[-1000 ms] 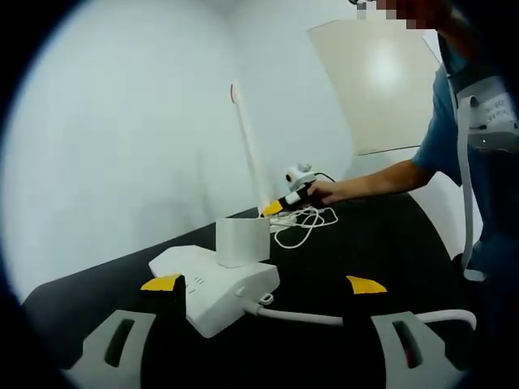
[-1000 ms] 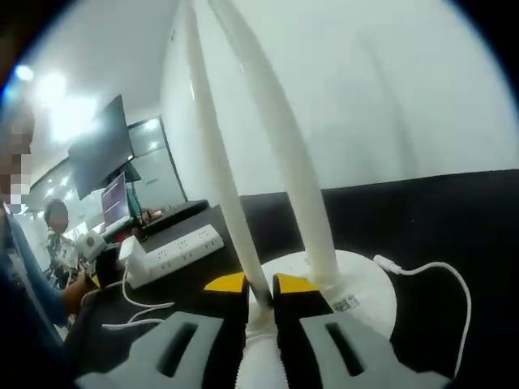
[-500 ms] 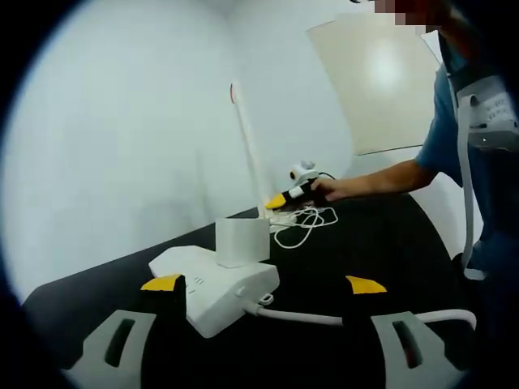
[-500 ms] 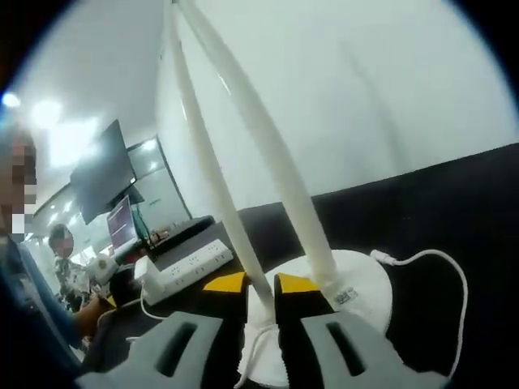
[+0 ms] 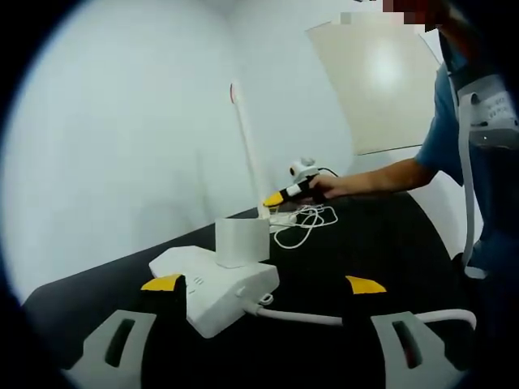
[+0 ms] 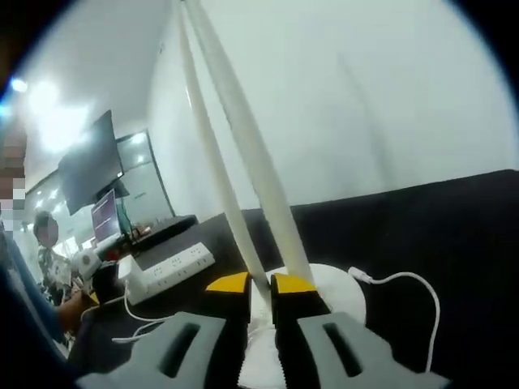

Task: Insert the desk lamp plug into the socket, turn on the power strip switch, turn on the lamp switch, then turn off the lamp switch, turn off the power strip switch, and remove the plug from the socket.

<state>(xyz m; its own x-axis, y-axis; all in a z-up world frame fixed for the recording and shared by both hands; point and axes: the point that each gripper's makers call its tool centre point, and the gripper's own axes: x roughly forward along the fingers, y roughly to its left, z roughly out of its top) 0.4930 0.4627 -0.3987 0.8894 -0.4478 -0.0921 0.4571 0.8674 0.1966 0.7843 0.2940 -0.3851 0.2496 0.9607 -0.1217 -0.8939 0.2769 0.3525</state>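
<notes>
In the left gripper view the left gripper (image 5: 263, 285) stands with its jaws wide apart and nothing between them, its yellow tips at seven and five o'clock; just ahead, near the left tip, lies the white power strip (image 5: 212, 285) on the black table (image 5: 381, 243), with a white plug block (image 5: 241, 241) seated upright in its top and a white cable (image 5: 302, 316) running off toward four o'clock; further out at one o'clock the right gripper (image 5: 276, 199), held in a person's hand (image 5: 328, 189), reaches to the foot of the slim white desk lamp (image 5: 246, 142), beside a loose coil of white cord (image 5: 304, 220).

In the right gripper view the right gripper (image 6: 259, 284) has its jaws drawn narrow, nearly closed, with the lamp's thin stem (image 6: 223, 182) rising right between the yellow tips; whether they pinch it I cannot tell; beyond the tips sits the round white lamp base (image 6: 340, 296), a thin cord (image 6: 405, 284) curving off at four o'clock; the power strip (image 6: 166, 267) lies at nine o'clock, well apart.
</notes>
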